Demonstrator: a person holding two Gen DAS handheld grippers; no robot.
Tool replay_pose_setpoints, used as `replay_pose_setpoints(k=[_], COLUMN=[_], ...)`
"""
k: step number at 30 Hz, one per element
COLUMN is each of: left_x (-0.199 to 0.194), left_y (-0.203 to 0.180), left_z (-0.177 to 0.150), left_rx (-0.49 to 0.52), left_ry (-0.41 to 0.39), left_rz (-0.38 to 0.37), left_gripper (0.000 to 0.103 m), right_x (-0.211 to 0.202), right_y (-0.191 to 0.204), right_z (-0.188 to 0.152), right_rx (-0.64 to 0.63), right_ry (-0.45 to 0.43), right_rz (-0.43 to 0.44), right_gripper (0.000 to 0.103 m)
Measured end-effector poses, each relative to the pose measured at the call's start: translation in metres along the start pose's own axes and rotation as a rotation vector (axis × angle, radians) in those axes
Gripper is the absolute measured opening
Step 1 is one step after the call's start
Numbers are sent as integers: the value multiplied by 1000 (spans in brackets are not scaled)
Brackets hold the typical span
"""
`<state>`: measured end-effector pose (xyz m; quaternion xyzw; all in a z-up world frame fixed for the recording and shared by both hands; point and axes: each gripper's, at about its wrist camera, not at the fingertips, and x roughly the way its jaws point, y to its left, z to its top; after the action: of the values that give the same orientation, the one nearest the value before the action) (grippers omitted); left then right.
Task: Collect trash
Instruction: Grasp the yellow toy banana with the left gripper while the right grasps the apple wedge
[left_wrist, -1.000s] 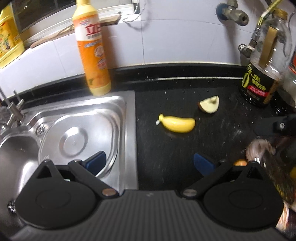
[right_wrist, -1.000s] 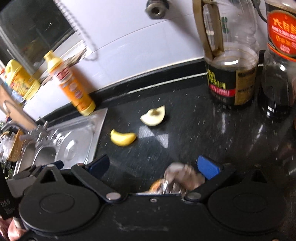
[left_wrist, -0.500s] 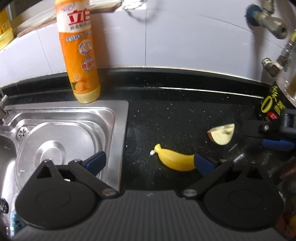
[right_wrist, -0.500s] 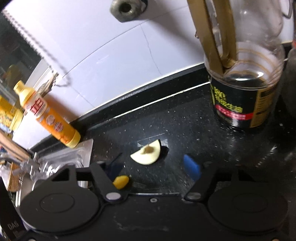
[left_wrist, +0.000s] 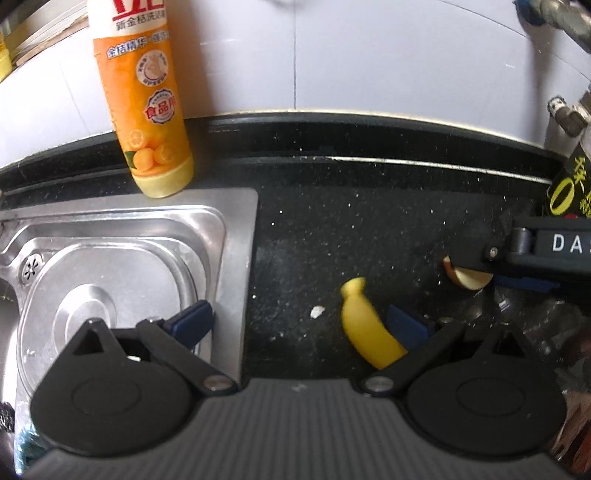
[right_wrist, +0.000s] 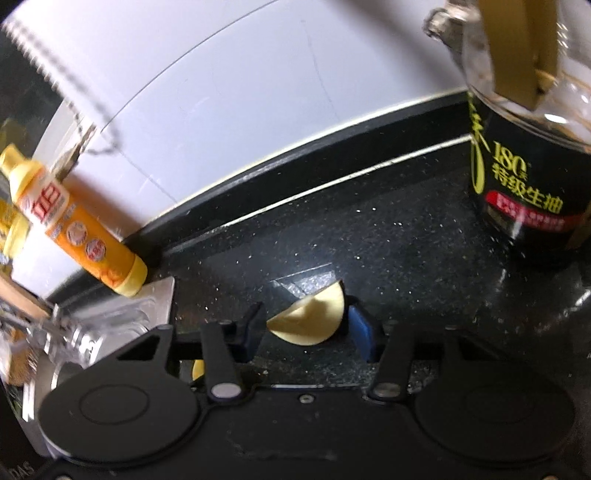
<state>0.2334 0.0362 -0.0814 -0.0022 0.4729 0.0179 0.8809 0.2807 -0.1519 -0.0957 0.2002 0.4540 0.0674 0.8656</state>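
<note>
Right gripper (right_wrist: 308, 326): jaws just been closing, bracketing the apple slice (right_wrist: 310, 319) at lower centre on the black countertop (right_wrist: 406, 258); pad contact unclear. Left gripper (left_wrist: 299, 323): jaws wide apart, yellow banana piece (left_wrist: 365, 332) against its right finger.

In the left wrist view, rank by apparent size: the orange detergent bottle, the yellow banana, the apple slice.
1. orange detergent bottle, top cut off
2. yellow banana, partly behind the left gripper's finger
3. apple slice, mostly hidden under the right gripper, so unsure

Glossy speckled black stone counter (left_wrist: 369, 221); brushed steel sink (left_wrist: 122, 266); glossy plastic detergent bottle (left_wrist: 144, 103); smooth white tiles (left_wrist: 332, 55).
</note>
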Motion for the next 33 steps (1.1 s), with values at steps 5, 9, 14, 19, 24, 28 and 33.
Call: replay_pose_setpoints(k=[5, 9, 14, 19, 24, 28, 33], left_x=[-1, -5, -11, -20, -22, -25, -23], left_y=[3, 2, -8, -18, -30, -33, -27], left_z=[-7, -13, -16, -17, -21, -25, -24], left_rx=[33, 51, 94, 139, 166, 176, 161], left_ry=[11, 1, -30, -48, -49, -52, -47], left_rz=[-4, -10, 2, -59, -114, -123, -132], left_gripper=[103, 103, 96, 60, 19, 20, 23], right_x=[0, -3, -2, -10, -6, 6, 11], right_y=[15, 20, 19, 9, 14, 19, 26], right_z=[-15, -26, -28, -18, -4, -5, -16], right_rx=[-100, -151, -163, -106, -101, -117, -167], right_ry=[-7, -17, -11, -26, -29, -23, -58], right_rz=[-10, -25, -20, 6, 6, -18, -45], right_gripper=[46, 23, 16, 29, 29, 29, 27])
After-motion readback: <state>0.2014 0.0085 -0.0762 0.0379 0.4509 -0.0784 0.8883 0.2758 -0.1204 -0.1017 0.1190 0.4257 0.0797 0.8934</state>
